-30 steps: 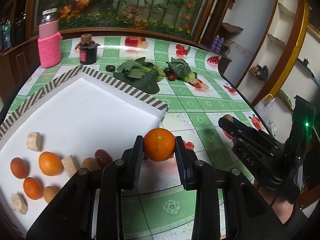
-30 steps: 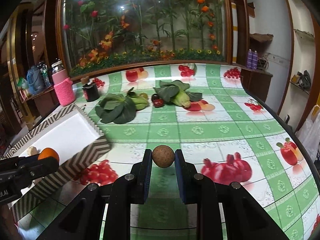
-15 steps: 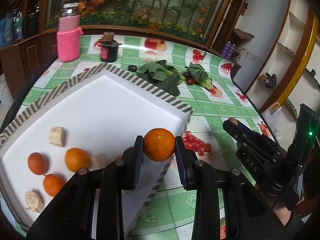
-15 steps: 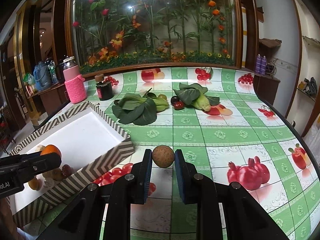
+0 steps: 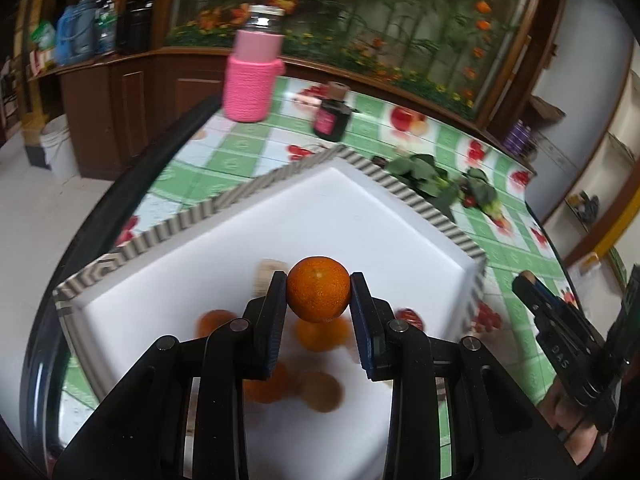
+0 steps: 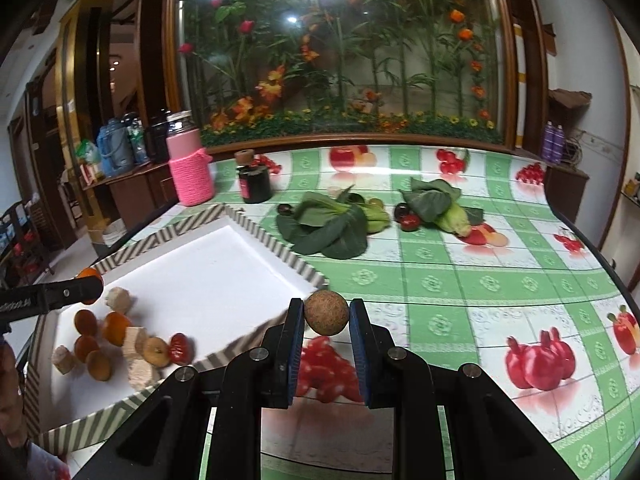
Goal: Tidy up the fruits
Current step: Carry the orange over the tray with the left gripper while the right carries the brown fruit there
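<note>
My left gripper [image 5: 319, 296] is shut on an orange tangerine [image 5: 319, 294] and holds it above the white tray [image 5: 360, 220] with the striped rim, over a blurred cluster of fruits [image 5: 318, 334]. It also shows at the left edge of the right wrist view [image 6: 86, 290]. My right gripper [image 6: 326, 314] is shut on a small round brown fruit [image 6: 326, 313] just off the tray's [image 6: 216, 276] right corner. Several small fruits and pale chunks [image 6: 120, 340] lie in the tray's near left part. The right gripper shows in the left wrist view [image 5: 528, 280].
A pink-sleeved bottle [image 6: 190, 168] and a dark jar [image 6: 255, 184] stand at the table's far left. Leafy greens [image 6: 332, 224], corn [image 6: 452, 216] and dark cherries [image 6: 406, 216] lie beyond the tray. The table edge curves down on the right [image 6: 600, 256].
My left gripper has swung left with the tangerine, from beyond the tray's corner to over the fruits inside it. My right gripper has moved towards the tray with the brown fruit.
</note>
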Available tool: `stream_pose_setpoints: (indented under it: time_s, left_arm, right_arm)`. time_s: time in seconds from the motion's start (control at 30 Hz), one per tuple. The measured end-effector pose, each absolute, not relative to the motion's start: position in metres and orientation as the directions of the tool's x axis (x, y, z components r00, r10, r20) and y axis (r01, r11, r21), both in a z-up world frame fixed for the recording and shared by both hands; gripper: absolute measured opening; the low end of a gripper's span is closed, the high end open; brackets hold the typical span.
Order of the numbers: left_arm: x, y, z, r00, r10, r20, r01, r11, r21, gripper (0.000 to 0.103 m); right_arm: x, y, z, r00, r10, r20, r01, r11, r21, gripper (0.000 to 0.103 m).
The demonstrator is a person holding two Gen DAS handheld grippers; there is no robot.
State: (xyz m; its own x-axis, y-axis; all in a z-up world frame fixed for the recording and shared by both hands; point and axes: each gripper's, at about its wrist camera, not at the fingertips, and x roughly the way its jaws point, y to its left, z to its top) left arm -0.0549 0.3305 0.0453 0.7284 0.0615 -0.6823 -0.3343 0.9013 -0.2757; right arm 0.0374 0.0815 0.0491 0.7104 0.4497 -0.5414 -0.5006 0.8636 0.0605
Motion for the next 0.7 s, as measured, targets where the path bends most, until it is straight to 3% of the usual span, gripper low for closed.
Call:
stream_pose_setpoints:
  time_s: [0.7]
  left_arm:
    - [-0.055, 0.342, 0.031, 0.618, 0.247, -0.746, -0.455, 0.887, -0.083, 0.030]
  right_arm:
    - [0.015, 0.170, 0.045, 0.610, 0.564, -0.557, -0.653, 0.755, 0.049, 0.022]
